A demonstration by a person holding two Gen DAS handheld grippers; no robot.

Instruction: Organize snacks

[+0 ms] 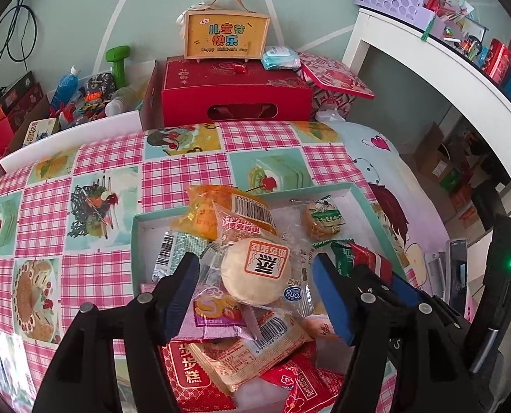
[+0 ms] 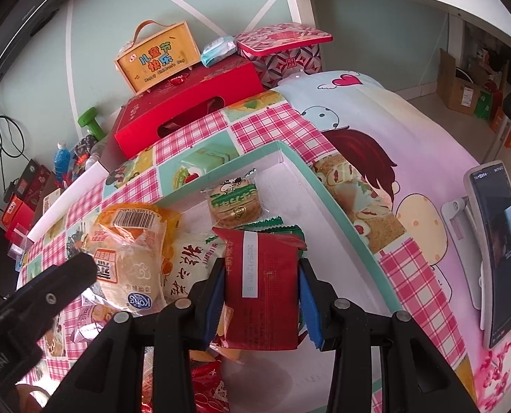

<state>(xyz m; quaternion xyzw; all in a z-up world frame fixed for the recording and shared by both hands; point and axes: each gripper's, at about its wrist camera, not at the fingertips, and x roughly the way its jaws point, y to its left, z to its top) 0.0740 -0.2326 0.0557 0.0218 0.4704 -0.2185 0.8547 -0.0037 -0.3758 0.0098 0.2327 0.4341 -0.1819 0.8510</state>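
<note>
A shallow teal-rimmed box (image 1: 324, 188) (image 2: 324, 186) on the checked tablecloth holds a heap of wrapped snacks. My left gripper (image 1: 257, 287) is open over the heap. A round white cake (image 1: 255, 272) in clear wrap lies between its pads, and neither pad touches it. My right gripper (image 2: 260, 277) is shut on a red packet (image 2: 262, 285), held upright above green packets (image 2: 278, 225) near the box's right wall. A green-labelled round biscuit (image 2: 236, 203) (image 1: 321, 222) lies alone in the far corner. An orange packet (image 1: 217, 203) tops the heap's far side.
A red gift box (image 1: 235, 96) with a yellow handled case (image 1: 226, 36) on it stands behind the table. A phone on a stand (image 2: 496, 251) is at the right. A white shelf (image 1: 427, 51) curves over the right side. Clutter fills the far left.
</note>
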